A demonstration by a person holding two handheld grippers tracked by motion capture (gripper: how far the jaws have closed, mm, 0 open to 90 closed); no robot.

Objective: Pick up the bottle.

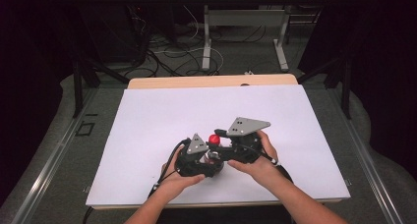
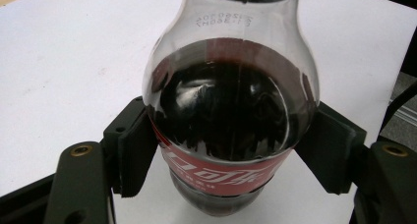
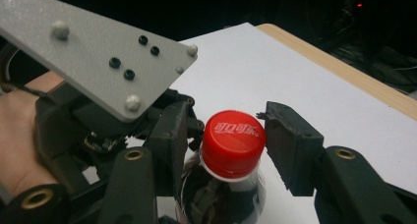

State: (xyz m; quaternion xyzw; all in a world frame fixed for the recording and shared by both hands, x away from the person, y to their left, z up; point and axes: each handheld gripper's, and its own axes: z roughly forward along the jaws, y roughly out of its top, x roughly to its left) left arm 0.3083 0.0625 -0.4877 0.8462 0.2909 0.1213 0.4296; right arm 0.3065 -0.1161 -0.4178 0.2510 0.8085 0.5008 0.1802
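On white table (image 1: 147, 116), cola bottle (image 2: 231, 111), red cap (image 3: 232, 143), left gripper (image 2: 231, 155) fingers clamped, right gripper (image 3: 226, 145) fingers apart.

The bottle's red cap (image 3: 233, 143) carries white Chinese Coca-Cola lettering. The same white script runs across the red label (image 2: 216, 172) round the bottle (image 2: 231, 111). A printed code sits on the clear shoulder, too blurred and inverted to read.

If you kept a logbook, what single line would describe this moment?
left gripper: shut on cola bottle | right gripper: open around red cap | white table
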